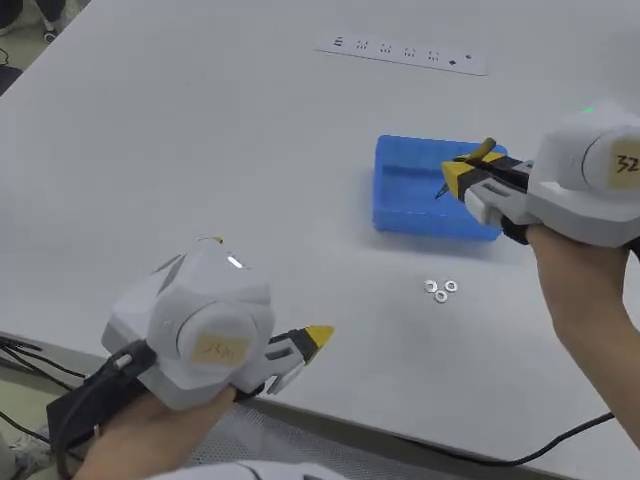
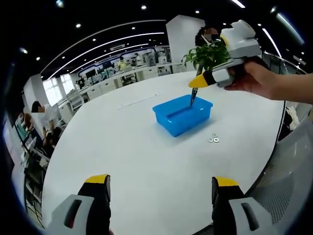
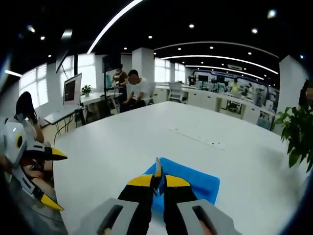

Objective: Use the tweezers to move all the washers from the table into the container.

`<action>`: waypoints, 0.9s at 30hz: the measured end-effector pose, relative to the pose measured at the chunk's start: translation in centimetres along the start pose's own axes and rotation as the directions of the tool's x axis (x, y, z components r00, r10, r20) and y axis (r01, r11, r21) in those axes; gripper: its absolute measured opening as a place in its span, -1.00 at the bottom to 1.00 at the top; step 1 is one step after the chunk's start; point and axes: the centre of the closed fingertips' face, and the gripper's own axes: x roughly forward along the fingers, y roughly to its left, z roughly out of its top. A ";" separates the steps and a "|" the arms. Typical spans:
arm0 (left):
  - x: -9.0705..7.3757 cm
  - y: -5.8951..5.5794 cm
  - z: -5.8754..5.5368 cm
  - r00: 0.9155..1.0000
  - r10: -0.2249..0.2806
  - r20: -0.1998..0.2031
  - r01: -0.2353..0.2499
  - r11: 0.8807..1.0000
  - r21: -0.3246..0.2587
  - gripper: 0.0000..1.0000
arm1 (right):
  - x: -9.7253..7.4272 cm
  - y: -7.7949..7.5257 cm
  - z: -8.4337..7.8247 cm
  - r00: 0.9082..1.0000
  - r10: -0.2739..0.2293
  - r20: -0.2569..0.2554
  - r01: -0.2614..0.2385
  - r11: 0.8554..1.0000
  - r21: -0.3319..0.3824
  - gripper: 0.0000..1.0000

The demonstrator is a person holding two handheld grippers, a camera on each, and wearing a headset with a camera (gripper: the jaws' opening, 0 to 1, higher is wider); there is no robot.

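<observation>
Hovering over a smooth, rectangular blue plastic container [image 1: 428, 226], the right gripper [image 1: 455, 178] clamps slim, pointed tweezers [image 2: 193, 96], their tips angled down into it. Three small, silvery ring-shaped washers [image 1: 440, 289] lie clustered on the matte white table [image 1: 200, 150], near the container. The left gripper [image 2: 161, 182] sits near the table's edge, its yellow-tipped jaws spread wide.

Left gripper [image 1: 305, 352] here, a chunky white-grey faceted shell with black jaws capped in yellow, a small white light [image 1: 235, 262] glowing on top and a yellow sticker [image 1: 215, 348] with a faint scribble; a black cable [image 1: 70, 405] trails from its back. Right gripper [image 1: 455, 180] is the same build, green light [image 1: 588, 110] lit, its yellow label [image 1: 626, 163] reading 32
</observation>
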 end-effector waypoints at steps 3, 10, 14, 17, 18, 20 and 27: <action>-0.1 -0.1 0.0 1.000 -0.001 -0.001 0.001 1.000 0.001 0.74 | -0.5 0.4 -0.2 1.000 0.005 0.002 -0.005 1.000 -0.002 -0.93; -0.1 -0.2 0.0 1.000 -0.003 -0.004 0.003 1.000 0.006 0.74 | -1.1 1.8 -2.5 0.999 0.031 -0.034 -0.030 0.999 0.031 -0.93; -0.1 -0.3 0.0 1.000 -0.005 -0.006 0.005 1.000 0.007 0.74 | -1.3 2.4 -3.5 0.998 0.035 -0.048 -0.033 0.998 0.049 -0.93; 0.0 -0.3 -0.1 1.000 -0.005 -0.009 0.005 1.000 0.010 0.74 | -1.3 2.5 -4.6 0.997 0.032 -0.069 -0.028 0.998 0.057 -0.93; 0.0 -0.2 0.0 1.000 -0.002 -0.008 0.002 1.000 0.012 0.74 | -1.3 2.5 -4.9 0.997 0.033 -0.073 -0.028 0.998 0.060 -0.93; 0.0 -0.1 0.0 1.000 0.002 -0.005 -0.002 1.000 0.010 0.74 | -1.3 2.6 -5.5 0.995 0.038 -0.088 -0.031 0.997 0.076 -0.93; 0.1 0.0 -0.1 1.000 0.004 -0.006 -0.004 1.000 0.008 0.74 | -1.2 2.7 -7.2 0.991 0.039 -0.129 -0.029 0.997 0.077 -0.93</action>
